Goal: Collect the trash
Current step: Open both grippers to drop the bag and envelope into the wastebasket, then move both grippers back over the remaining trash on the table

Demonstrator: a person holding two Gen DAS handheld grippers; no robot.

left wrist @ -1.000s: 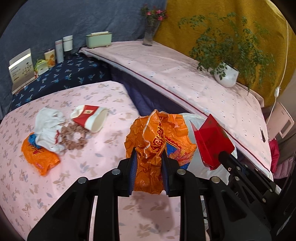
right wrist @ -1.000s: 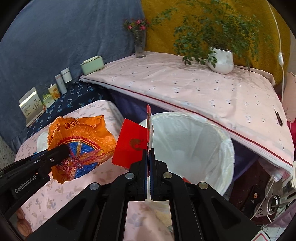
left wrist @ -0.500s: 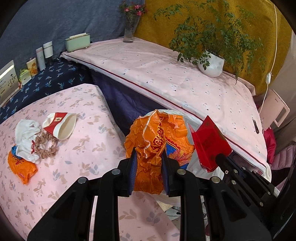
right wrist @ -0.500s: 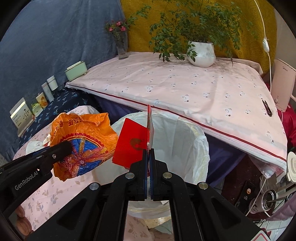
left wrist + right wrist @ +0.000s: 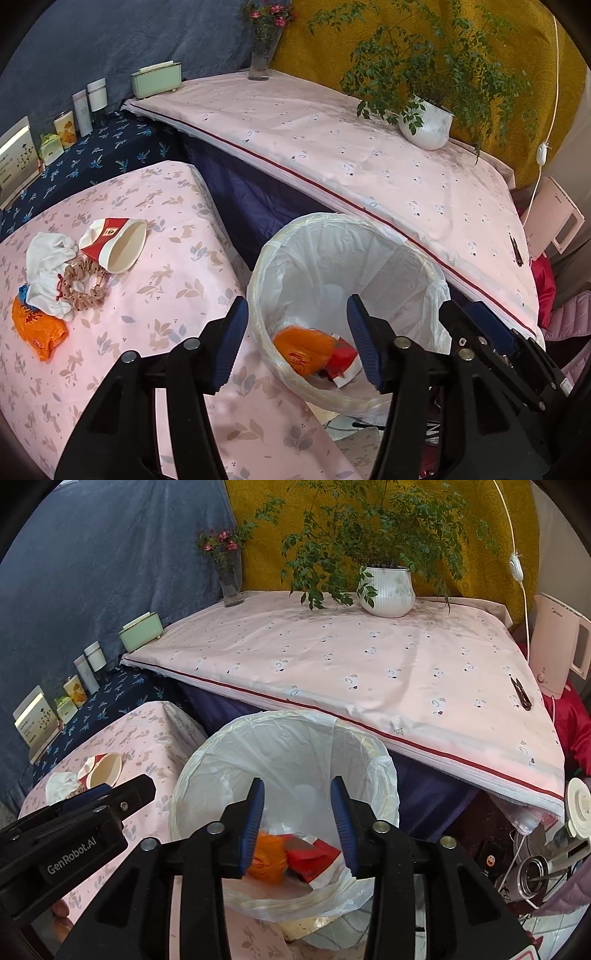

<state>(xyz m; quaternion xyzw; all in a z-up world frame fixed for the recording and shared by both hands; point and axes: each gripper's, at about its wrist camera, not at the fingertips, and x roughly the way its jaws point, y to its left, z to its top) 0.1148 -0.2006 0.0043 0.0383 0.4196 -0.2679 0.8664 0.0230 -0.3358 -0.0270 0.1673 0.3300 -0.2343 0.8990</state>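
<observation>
Both tools are spread wide and carry nothing: the left gripper (image 5: 295,339) and the right gripper (image 5: 297,819) hang over the mouth of the lined bin (image 5: 207,753). Directly below the fingers, at the bottom of the liner, lie an orange wrapper (image 5: 304,349) and a red packet (image 5: 312,854), so that trash is in. Risk starts close: the thin liner rim sits just under the blue pads (image 5: 231,341), and a careless pull sideways could snag the plastic and drag it off the bin. Farther out, to the left of the left tool on the floral cloth, wait a tipped paper cup (image 5: 116,245), a white tissue (image 5: 48,269), a beaded ring (image 5: 83,288) and another orange wrapper (image 5: 37,328). These overlap, so a pinch could lift the ring by mistake, and the cup may roll.
</observation>
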